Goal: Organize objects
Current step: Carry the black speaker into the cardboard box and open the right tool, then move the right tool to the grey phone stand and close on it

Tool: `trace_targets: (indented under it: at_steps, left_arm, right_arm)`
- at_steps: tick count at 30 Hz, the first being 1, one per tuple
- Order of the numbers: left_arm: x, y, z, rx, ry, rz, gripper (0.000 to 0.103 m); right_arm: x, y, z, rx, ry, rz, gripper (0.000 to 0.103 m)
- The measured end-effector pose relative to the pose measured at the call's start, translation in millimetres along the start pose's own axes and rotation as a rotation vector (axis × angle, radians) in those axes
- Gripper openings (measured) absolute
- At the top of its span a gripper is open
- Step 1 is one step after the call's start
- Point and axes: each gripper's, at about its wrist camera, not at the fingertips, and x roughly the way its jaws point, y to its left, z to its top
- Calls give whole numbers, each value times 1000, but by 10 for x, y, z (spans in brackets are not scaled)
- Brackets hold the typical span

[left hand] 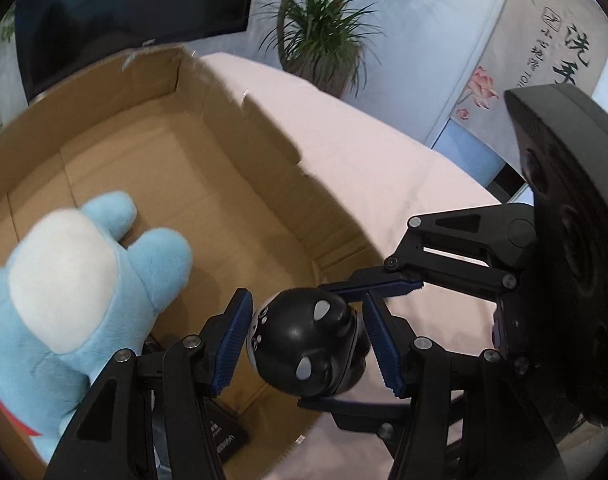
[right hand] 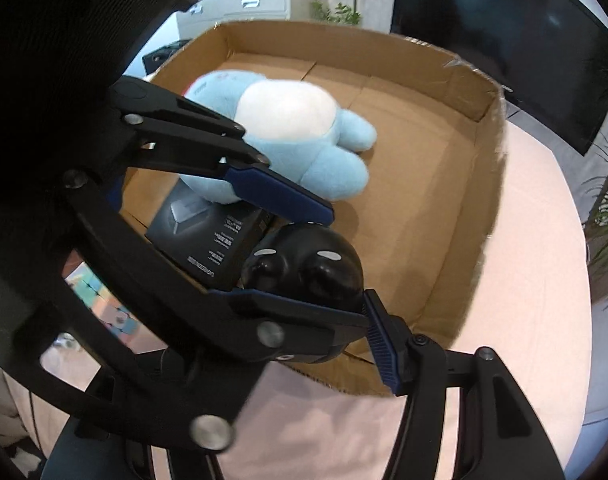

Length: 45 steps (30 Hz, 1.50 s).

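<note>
A black round toy (left hand: 309, 344) with white spots hangs over the near corner of an open cardboard box (left hand: 208, 92). My left gripper (left hand: 305, 340) has its blue pads on both sides of the toy. My right gripper (left hand: 375, 330) reaches in from the right, its fingers above and below the toy. In the right wrist view the toy (right hand: 307, 264) sits between a left-gripper finger (right hand: 280, 194) above and a dark finger (right hand: 304, 312) below. A blue and white plush (left hand: 64, 300) and a black packet (right hand: 208, 236) lie in the box.
The box (right hand: 483, 184) stands on a table with a pale pink cloth (left hand: 363, 152). A dark monitor (left hand: 132, 4) and a potted plant (left hand: 323, 40) are behind it. A wall banner (left hand: 543, 48) hangs at the right.
</note>
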Motion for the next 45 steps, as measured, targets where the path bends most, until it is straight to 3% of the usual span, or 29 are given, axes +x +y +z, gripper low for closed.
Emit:
trace_targets:
  at_steps: [8,13,17,20,24,30,38,45]
  left_arm:
    - [298,210,-75,-63,27,-15,56]
    - [277,222,-156,-75,23,47,57]
    - [-144,115,-345,-74,-51,136,77]
    - [-588,69,-636,-121,-112,191,81]
    - [-1091,99,-1151,-206,-171,249,85]
    - [-1525,156,-2183,-324,-197,307,85]
    - [-1606,134,-3319,-477,-206,280,85]
    - [-1701,-18,-3617,-466,-243,201,85]
  right_arm:
    - [361,-64,34,0,43,30,55]
    - [466,-16,-5,31,57,9,58]
    - [303,204,-52,18,21,-25,70]
    - [83,424,-101,6,-21,-43,77]
    - [-156,710,-228,24,-62,-30,78]
    - [-297,1170,-622,72,-81,69,78]
    - [-53,1826,-918,62,-109,292,78]
    - [181,2488,-970,-88,-88,319,78]
